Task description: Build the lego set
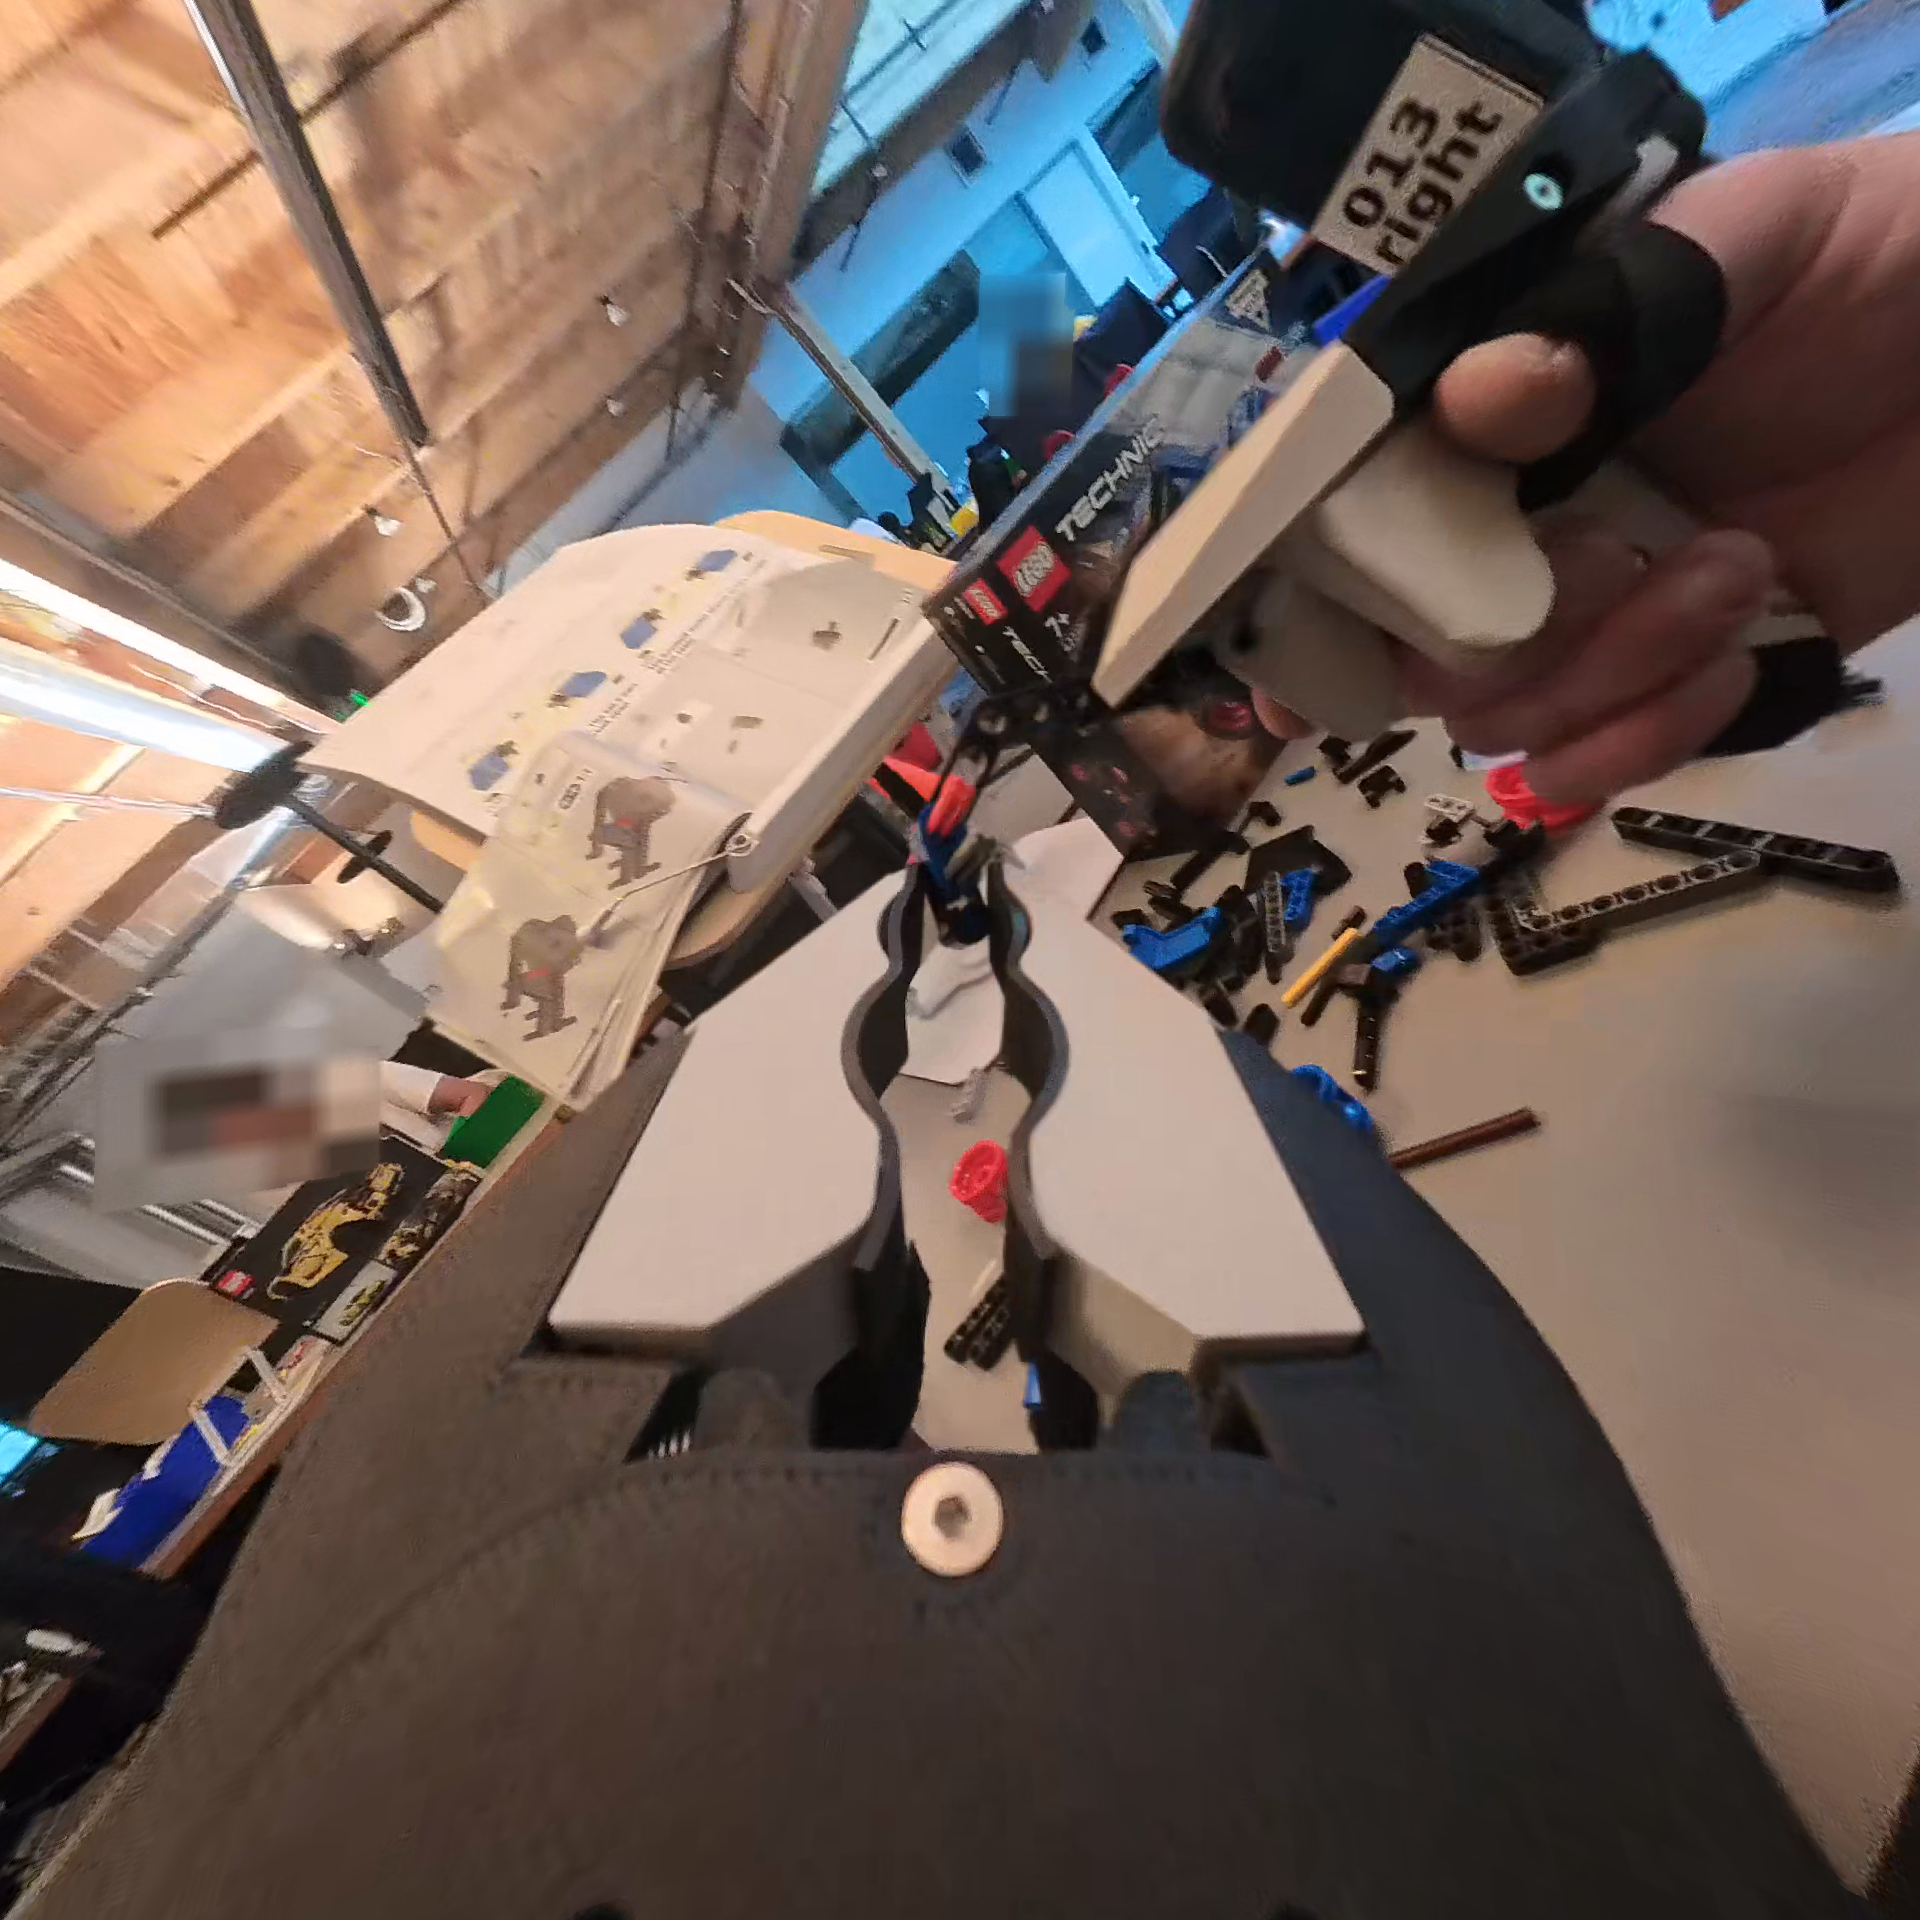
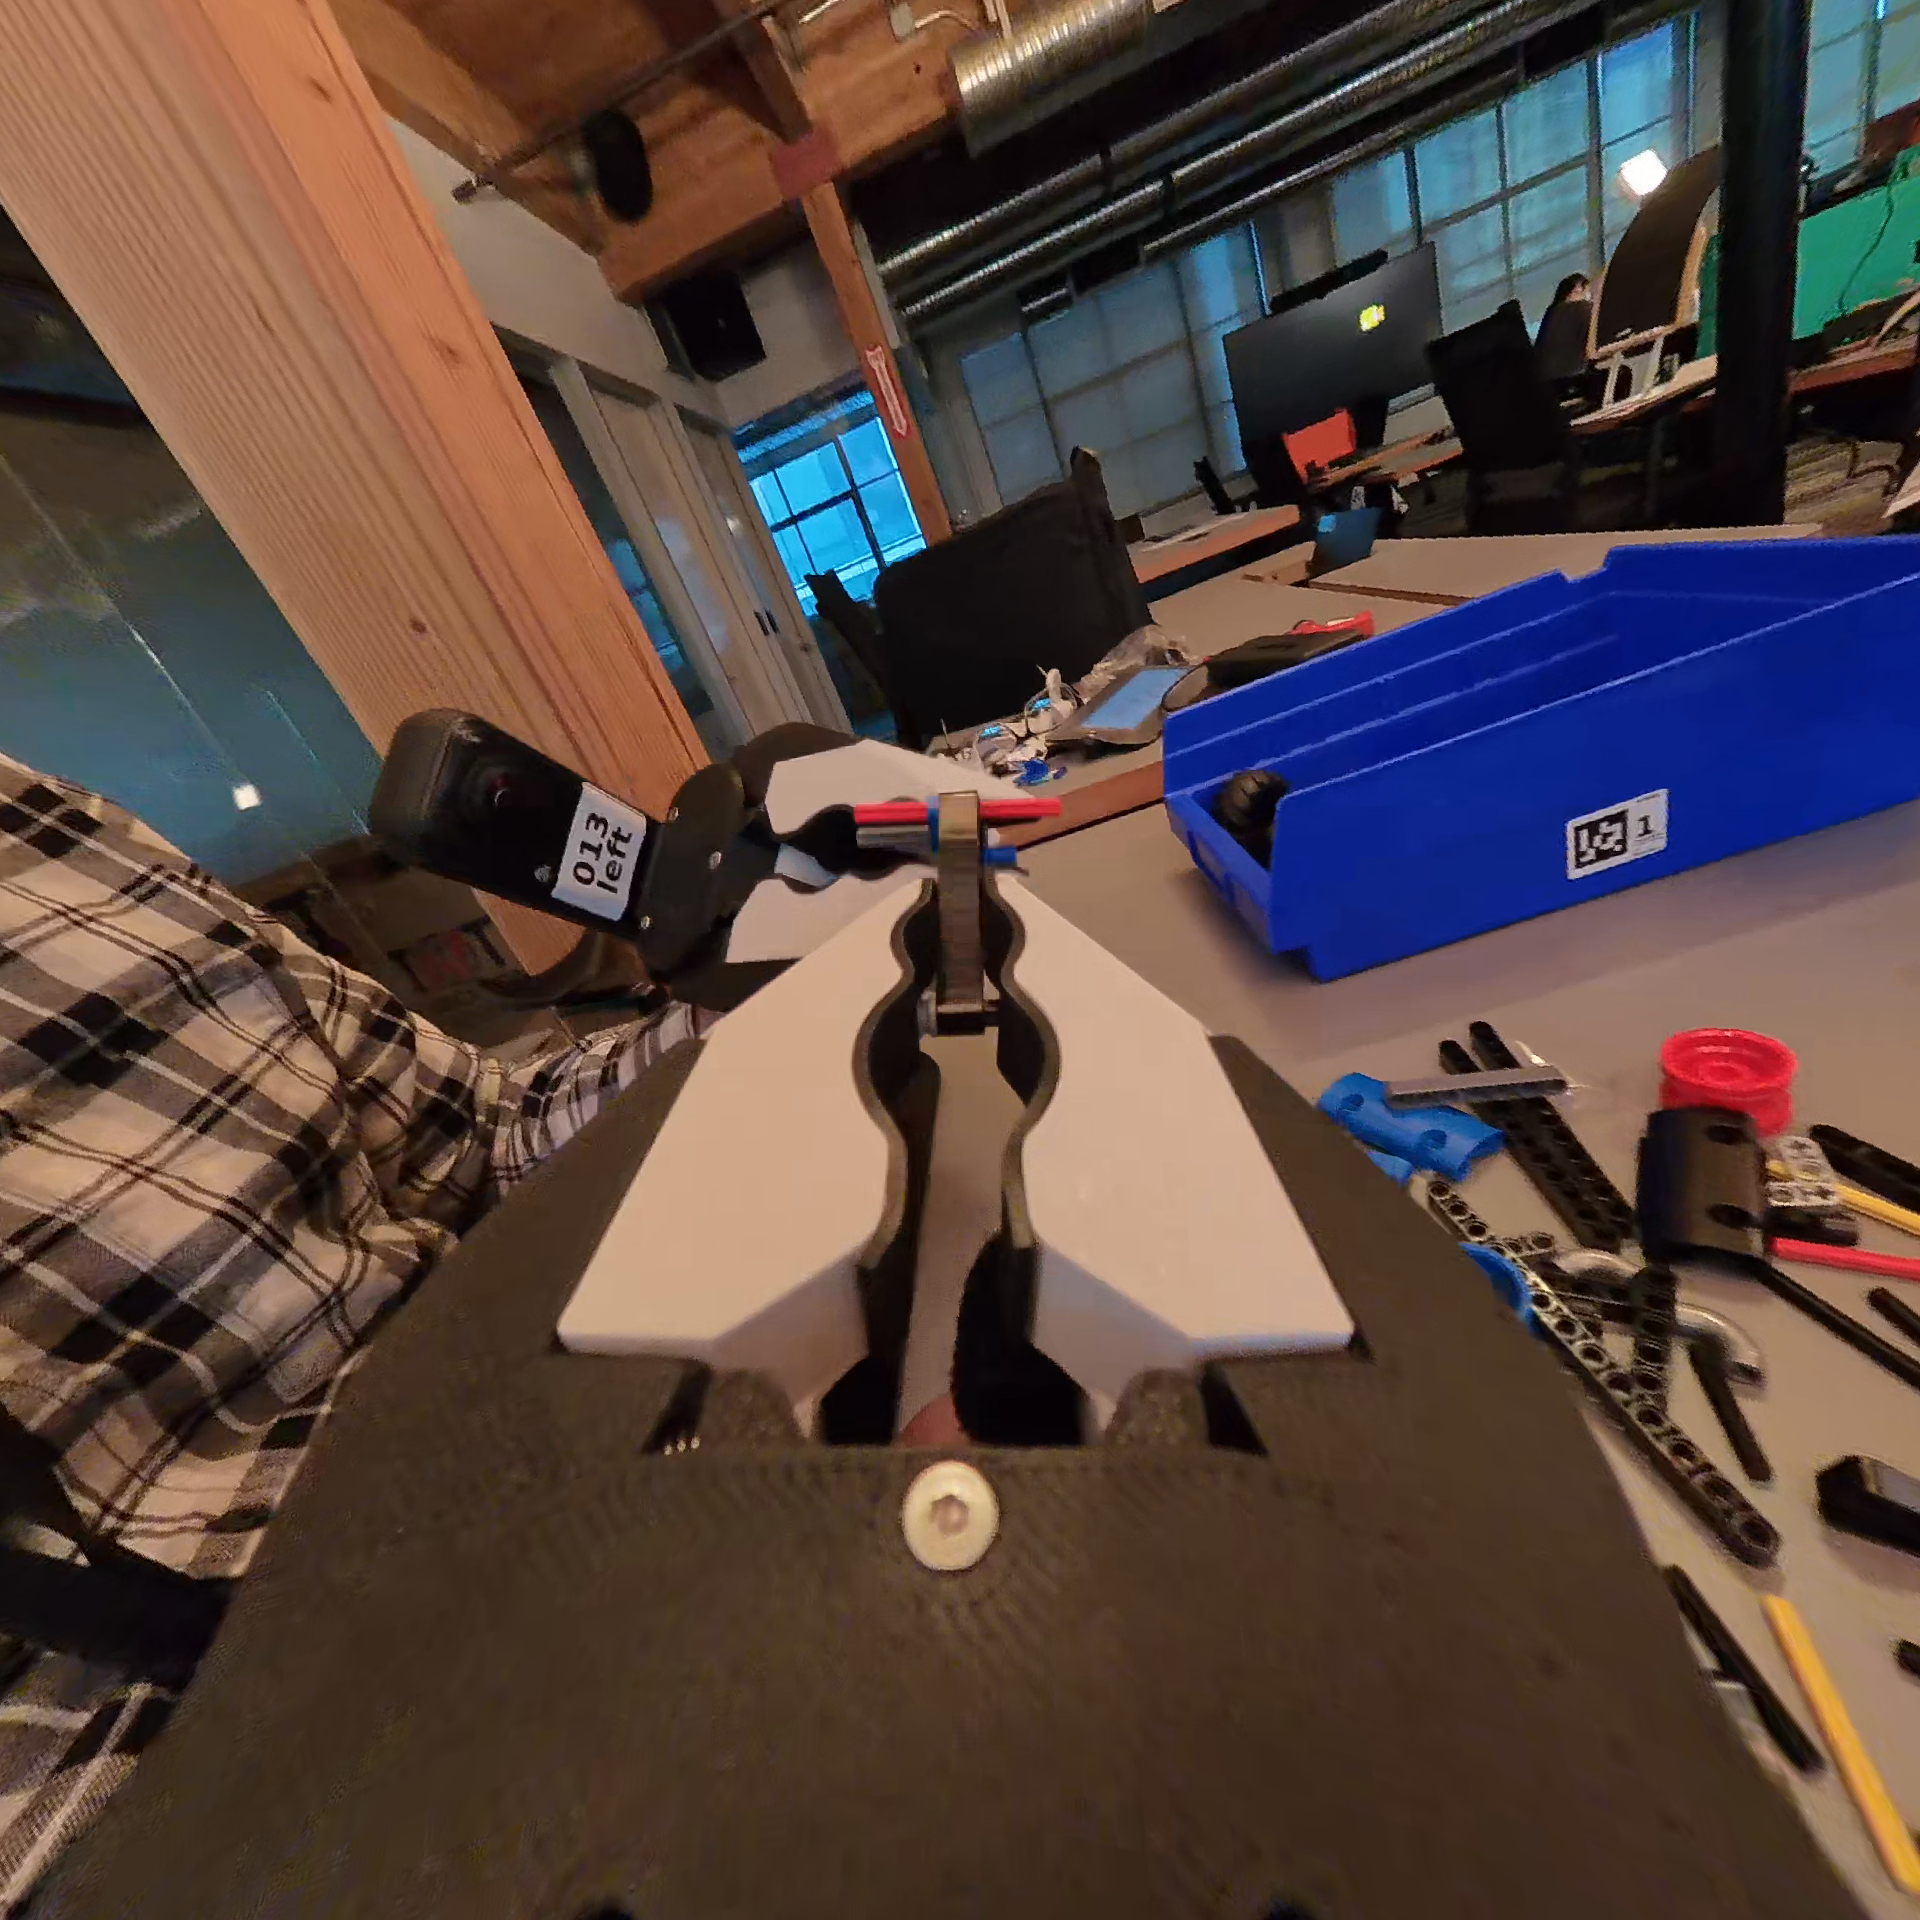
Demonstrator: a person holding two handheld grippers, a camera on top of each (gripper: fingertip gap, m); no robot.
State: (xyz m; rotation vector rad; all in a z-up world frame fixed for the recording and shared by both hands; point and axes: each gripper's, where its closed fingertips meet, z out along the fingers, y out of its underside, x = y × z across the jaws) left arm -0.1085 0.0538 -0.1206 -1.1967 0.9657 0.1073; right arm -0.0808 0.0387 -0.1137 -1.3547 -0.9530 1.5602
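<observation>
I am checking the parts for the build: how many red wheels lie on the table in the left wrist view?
2. One red wheel shows between the left tongs; the second red wheel is farther right, partly under the person's hand. Others may be hidden.

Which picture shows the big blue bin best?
The right wrist view: the blue bin sits whole and sharp on the grey table, beyond the loose pieces. The left wrist view does not show it at all.

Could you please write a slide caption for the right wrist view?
Right tongs grip a black beam; left tongs hold its red axle, blue bin behind.
</observation>
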